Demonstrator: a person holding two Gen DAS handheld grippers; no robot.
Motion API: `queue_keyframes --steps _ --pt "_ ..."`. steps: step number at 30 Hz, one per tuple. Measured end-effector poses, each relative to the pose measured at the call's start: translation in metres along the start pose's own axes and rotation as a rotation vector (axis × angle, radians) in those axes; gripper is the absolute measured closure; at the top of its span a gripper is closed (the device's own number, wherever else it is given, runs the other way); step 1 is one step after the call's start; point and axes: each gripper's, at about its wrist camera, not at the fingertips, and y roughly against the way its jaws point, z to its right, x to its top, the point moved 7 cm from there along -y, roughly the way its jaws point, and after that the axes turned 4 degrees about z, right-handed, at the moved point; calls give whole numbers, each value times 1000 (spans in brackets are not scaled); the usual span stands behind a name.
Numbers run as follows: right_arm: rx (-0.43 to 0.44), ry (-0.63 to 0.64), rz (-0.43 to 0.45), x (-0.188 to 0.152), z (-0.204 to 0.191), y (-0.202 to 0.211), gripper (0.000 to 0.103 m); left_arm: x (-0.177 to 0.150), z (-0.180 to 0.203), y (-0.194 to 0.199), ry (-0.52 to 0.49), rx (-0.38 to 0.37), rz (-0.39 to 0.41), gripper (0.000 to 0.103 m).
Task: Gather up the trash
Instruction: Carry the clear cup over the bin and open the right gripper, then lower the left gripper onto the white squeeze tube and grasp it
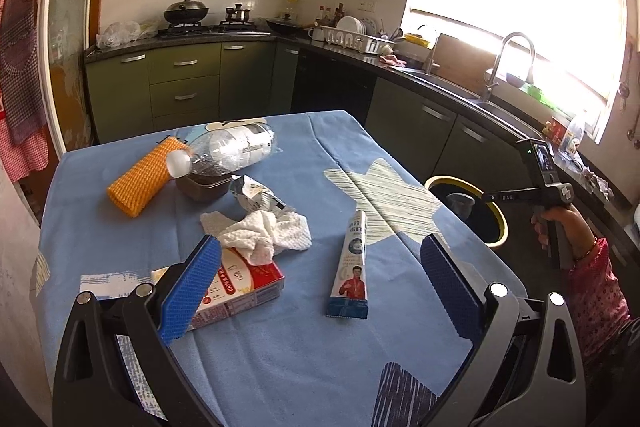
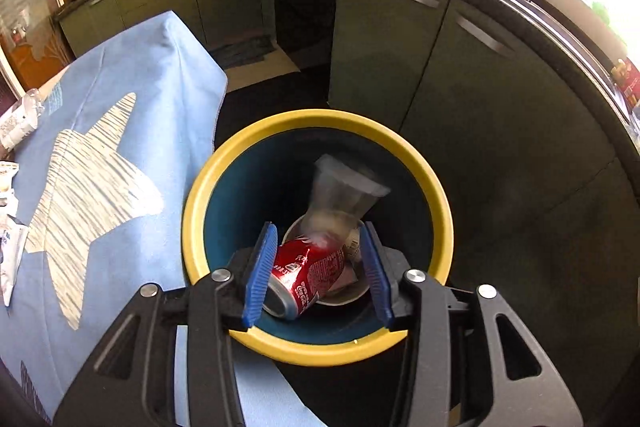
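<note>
1. Our right gripper [image 2: 318, 273] hangs over the bin [image 2: 434, 195], jaws apart, pinching nothing; a blurred clear cup [image 2: 340, 191] sits inside above a red can [image 2: 308, 275].
2. Our left gripper [image 1: 320, 287] is spread wide over the table [image 1: 280, 347], empty.
3. Reaching for the tube [image 1: 352, 263] could snag the tissue [image 1: 264, 231] or nudge the bottle [image 1: 232, 151] rolling.
4. The bin's bottom is dark; we cannot tell whether the cup has landed.

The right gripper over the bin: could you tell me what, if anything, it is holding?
Nothing: the right gripper is open, and a clear plastic cup is blurred inside the bin.
</note>
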Motion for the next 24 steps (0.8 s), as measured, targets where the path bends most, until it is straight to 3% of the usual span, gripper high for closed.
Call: queue_keyframes --steps 11,15,24 --pt "95 24 95 -15 -17 54 55 -7 48 -51 -121 -102 -105 5" --pt "125 24 109 -21 -24 65 50 -13 71 -77 -168 -180 -154 5" --pt "173 -6 97 -33 -21 62 50 -27 71 -135 -194 -149 -263 9"
